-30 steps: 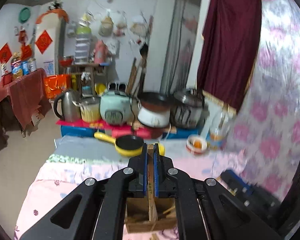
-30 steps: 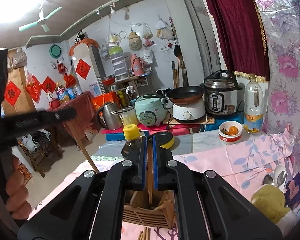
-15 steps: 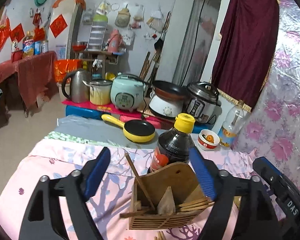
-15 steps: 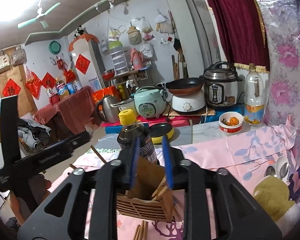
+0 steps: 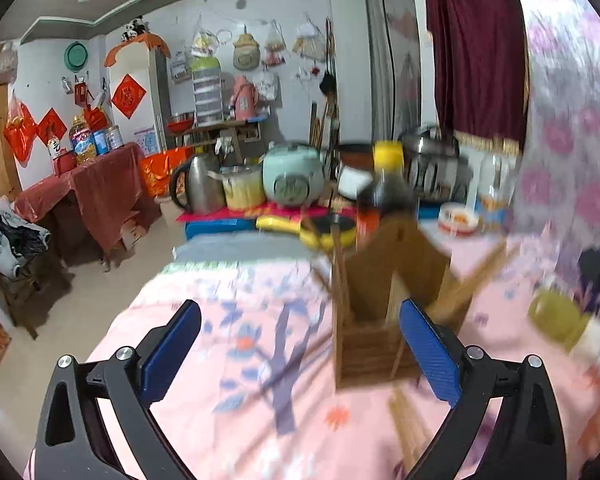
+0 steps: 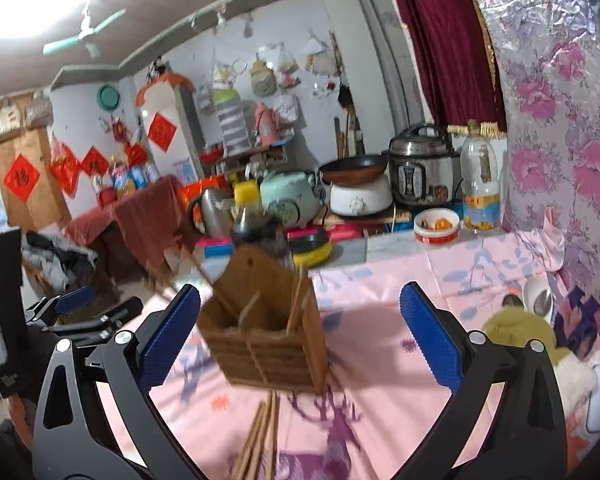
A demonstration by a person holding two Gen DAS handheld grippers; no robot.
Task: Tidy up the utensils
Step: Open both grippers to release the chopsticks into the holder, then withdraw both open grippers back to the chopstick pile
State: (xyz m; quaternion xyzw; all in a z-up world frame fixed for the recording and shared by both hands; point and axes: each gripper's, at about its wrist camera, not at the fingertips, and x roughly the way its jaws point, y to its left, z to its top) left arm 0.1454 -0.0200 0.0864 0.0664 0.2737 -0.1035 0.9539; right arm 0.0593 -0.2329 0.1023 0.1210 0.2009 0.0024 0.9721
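A wooden utensil holder (image 5: 384, 312) (image 6: 260, 332) stands on the pink flowered tablecloth (image 5: 240, 360) with several chopsticks leaning in it. More chopsticks (image 6: 260, 432) (image 5: 410, 420) lie loose on the cloth in front of it. My left gripper (image 5: 300, 320) has its jaws opening wide with nothing gripped; the holder stands just beyond its right finger. My right gripper (image 6: 300, 304) is also opening, nothing pressed by its pads, the holder beyond its left half. In the right wrist view the left gripper (image 6: 72, 304) shows at the far left.
A dark sauce bottle (image 6: 246, 216) with a yellow cap stands right behind the holder. A yellow pan (image 6: 312, 244), a bowl (image 6: 436, 226) and an oil bottle (image 6: 480, 184) sit further back. Spoons (image 6: 540, 300) and a yellow-green cloth (image 6: 516, 328) lie at the right.
Both grippers went from shut on a chopstick to wide open, and those sticks now stand in the holder. Both have sunk towards the table, the left one shifting leftward.
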